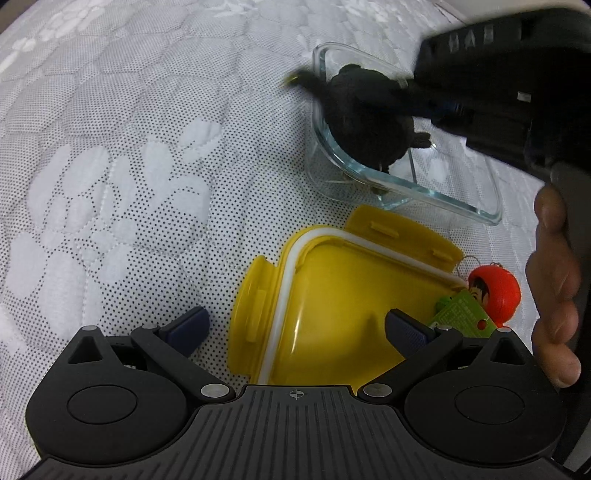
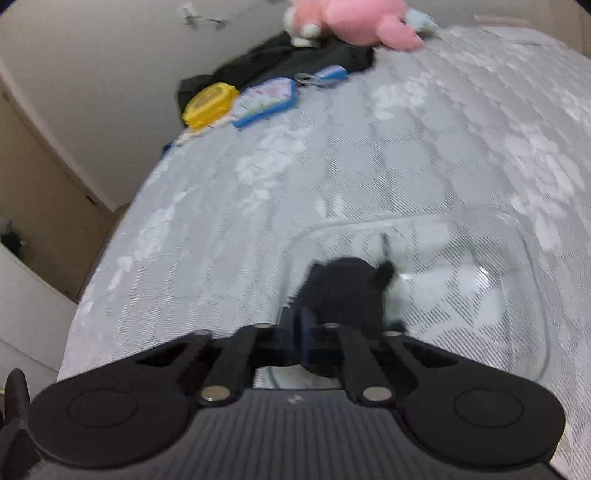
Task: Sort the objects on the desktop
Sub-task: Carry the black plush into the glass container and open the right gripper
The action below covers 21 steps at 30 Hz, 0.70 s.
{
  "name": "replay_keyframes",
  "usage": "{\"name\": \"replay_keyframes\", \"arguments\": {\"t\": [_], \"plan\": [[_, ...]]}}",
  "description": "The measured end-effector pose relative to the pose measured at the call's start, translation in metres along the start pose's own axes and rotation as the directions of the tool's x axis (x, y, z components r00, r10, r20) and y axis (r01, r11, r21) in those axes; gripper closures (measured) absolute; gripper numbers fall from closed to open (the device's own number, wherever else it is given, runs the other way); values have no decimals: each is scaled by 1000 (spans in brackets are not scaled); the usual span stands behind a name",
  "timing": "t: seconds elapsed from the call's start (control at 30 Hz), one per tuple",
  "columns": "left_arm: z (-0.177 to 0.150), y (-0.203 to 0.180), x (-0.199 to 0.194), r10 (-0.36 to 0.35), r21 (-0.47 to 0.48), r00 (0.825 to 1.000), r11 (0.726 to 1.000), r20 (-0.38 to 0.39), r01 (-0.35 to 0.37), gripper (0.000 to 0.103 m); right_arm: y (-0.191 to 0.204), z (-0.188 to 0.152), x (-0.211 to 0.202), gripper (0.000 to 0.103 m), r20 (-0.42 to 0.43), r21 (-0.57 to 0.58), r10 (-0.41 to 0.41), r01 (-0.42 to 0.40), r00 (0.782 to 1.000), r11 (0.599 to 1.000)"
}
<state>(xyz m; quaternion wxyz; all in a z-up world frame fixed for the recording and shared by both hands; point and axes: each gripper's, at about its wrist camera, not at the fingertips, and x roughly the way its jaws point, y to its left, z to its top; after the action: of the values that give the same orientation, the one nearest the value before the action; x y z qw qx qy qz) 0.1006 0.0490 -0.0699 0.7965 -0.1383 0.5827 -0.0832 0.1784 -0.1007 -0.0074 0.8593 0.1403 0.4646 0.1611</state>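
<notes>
We start nearest, in the left wrist view: our left gripper hangs low over the quilted white bedding, its jaws spread wide and holding nothing. Between and just beyond the blue pads lies a yellow lid, underside up, white seal showing. At its right edge we see a little figure with an orange-red head, touching a green card. Right of that, the fingers of the right hand wrap a handle.

Farther on sits the clear glass container, just beyond the lid. Our right gripper reaches in from the right, jaws pinching a black furry toy that hangs over the container's far-left part, blurred.

In the right wrist view, the same toy is clamped between closed pads, above the container.

Far away on the bedding, we spot a yellow box, a blue-edged case, dark clothing and a pink plush.
</notes>
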Motion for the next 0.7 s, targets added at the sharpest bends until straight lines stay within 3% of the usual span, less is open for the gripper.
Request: {"name": "replay_keyframes", "arguments": {"t": [0.13, 0.23, 0.37, 0.43, 0.53, 0.7], "plan": [[-2, -2, 0, 3, 7, 1000, 1000, -2, -3, 0, -11, -6, 4, 103, -33, 86, 4, -1, 999, 996], [-3, -2, 0, 2, 6, 1000, 1000, -1, -2, 0, -6, -14, -8, 99, 23, 68, -4, 2, 1000, 998], [-4, -4, 0, 3, 8, 1000, 1000, -2, -3, 0, 4, -12, -26, 92, 148, -44, -86, 93, 985, 995], [-5, -6, 1, 10, 18, 1000, 1000, -4, -10, 0, 7, -7, -22, 92, 135, -79, -116, 128, 984, 989], [-7, -10, 2, 20, 35, 1000, 999, -5, -20, 0, -2, -3, -5, 92, 39, -26, -80, 81, 996, 996], [-8, -13, 1, 31, 50, 1000, 998, -5, -31, 0, -6, -2, 4, 94, 24, -20, -74, 74, 997, 997]]}}
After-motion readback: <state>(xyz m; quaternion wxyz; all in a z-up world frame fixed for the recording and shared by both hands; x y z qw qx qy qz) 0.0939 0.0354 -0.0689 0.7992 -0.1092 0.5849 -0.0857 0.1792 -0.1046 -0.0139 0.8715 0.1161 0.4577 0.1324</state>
